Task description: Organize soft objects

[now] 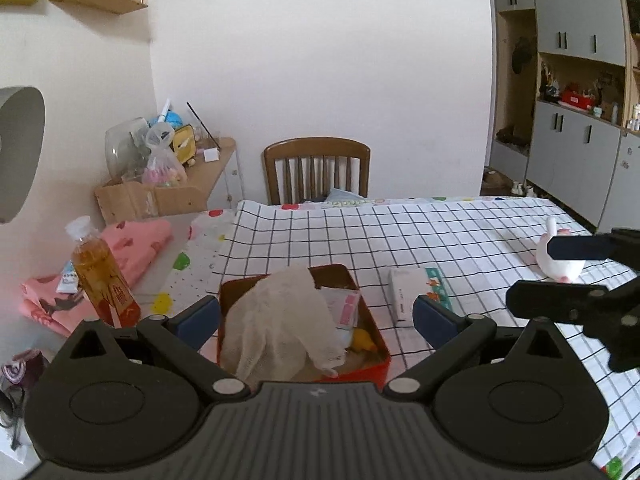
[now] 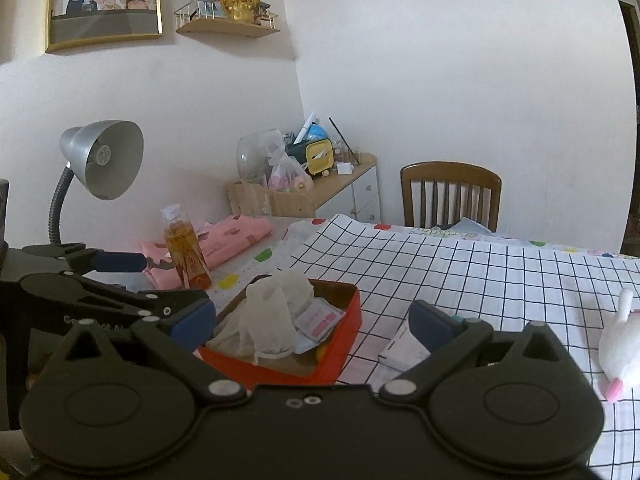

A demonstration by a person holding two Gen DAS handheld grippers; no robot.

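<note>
While both grippers' fingers gape empty, crumpled gauzy cloth fills the rectangular red tin.

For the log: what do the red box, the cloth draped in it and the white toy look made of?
Red box: probably painted tin, with thin rigid walls, rounded corners and a slight sheen; stiff card can't be ruled out.
Cloth: loose open-weave fabric like gauze or mesh, off-white, matte and limp.
White toy: plush, with a fuzzy matte surface and pink trim.

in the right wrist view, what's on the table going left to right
lamp → amber bottle → red box → white carton → white plush toy
</note>
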